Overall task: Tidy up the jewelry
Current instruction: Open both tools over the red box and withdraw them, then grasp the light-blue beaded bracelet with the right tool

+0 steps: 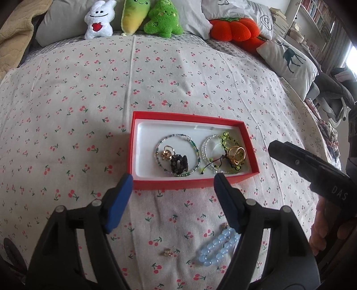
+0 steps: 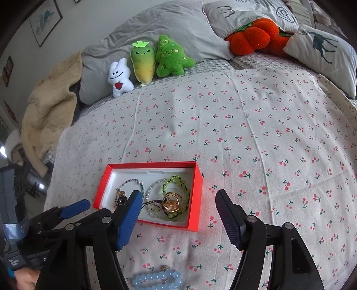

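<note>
A red box (image 1: 132, 142) with a white lining lies on the cherry-print bedspread. It holds beaded bracelets, gold rings (image 1: 237, 154) and a dark charm. My left gripper (image 1: 174, 180) stands open just in front of the box's near wall, nothing between its blue pads. Below it on the cloth lie a pale blue bead bracelet (image 1: 215, 246) and a small gold earring (image 1: 167, 252). My right gripper (image 2: 178, 196) is open too and hovers over the near right part of the box (image 2: 198, 194), touching nothing. The blue bracelet (image 2: 156, 281) lies beneath it.
Three plush toys (image 1: 133, 17), grey pillows, an orange pumpkin cushion (image 1: 234, 29) and a deer-print pillow (image 1: 290, 60) line the far side of the bed. A beige blanket (image 2: 51, 111) hangs at the left edge. A hand (image 1: 319, 232) shows at the right.
</note>
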`<move>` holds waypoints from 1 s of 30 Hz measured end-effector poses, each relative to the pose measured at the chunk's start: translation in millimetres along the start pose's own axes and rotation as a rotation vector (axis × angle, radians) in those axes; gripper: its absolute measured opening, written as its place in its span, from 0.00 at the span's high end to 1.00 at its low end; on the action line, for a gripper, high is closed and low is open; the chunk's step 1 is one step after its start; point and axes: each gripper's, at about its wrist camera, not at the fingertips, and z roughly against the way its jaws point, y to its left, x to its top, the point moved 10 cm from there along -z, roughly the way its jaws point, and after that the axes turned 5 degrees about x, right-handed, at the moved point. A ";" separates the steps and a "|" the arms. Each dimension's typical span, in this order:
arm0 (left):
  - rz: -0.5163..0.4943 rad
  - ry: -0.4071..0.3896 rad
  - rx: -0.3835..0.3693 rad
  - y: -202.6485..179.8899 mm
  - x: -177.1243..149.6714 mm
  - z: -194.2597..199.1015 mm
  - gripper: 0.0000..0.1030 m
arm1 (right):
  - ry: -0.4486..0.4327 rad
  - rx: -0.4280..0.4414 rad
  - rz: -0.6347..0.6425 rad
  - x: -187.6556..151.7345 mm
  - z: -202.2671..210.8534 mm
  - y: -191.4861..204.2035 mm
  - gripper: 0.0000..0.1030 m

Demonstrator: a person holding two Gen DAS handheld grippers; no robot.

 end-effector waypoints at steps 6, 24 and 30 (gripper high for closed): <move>0.007 0.060 0.012 7.9 -22.1 0.0 0.27 | 0.037 -0.004 0.058 -19.4 10.1 4.7 0.30; -0.071 0.204 0.051 26.7 -88.6 3.9 0.27 | 0.281 -0.106 0.167 -103.6 -0.8 0.1 0.28; -0.110 0.238 0.057 33.8 -104.9 5.8 0.27 | 0.394 -0.102 0.084 -131.6 -13.0 -8.1 0.28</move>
